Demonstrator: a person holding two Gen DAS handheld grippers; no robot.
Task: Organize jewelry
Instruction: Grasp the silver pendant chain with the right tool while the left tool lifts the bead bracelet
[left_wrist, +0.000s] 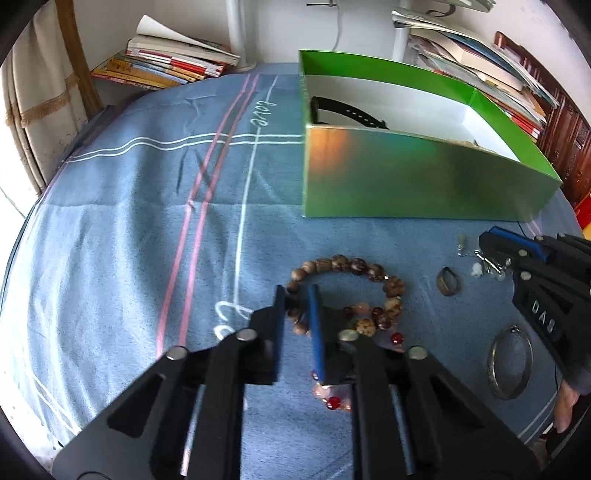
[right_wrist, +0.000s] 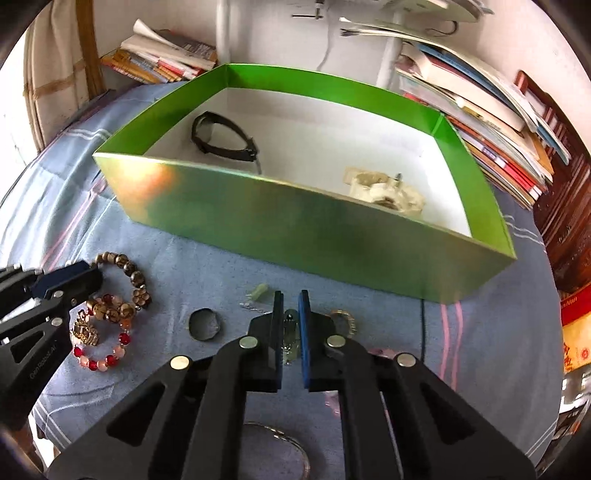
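A green box (left_wrist: 406, 177) (right_wrist: 295, 218) stands on the blue cloth and holds a black watch (right_wrist: 221, 138) and a pale beaded piece (right_wrist: 384, 192). My left gripper (left_wrist: 297, 299) has its jaws narrowly apart around the left side of a brown wooden bead bracelet (left_wrist: 354, 269) (right_wrist: 125, 266), which overlaps a red and pink bead bracelet (left_wrist: 373, 314) (right_wrist: 107, 354). My right gripper (right_wrist: 290, 302) (left_wrist: 491, 240) is nearly shut around a small silver chain piece (right_wrist: 290, 332) (left_wrist: 484, 262) on the cloth. A dark ring (left_wrist: 448, 282) (right_wrist: 203, 323) lies between the grippers.
A silver bangle (left_wrist: 509, 365) (right_wrist: 291, 443) lies near the front edge. A gold ring (right_wrist: 345, 321) and a small green stud (right_wrist: 260, 291) lie by the right gripper. Book stacks (left_wrist: 173, 59) (right_wrist: 491, 122) sit behind the box. A thin black cord (right_wrist: 424, 325) runs on the cloth.
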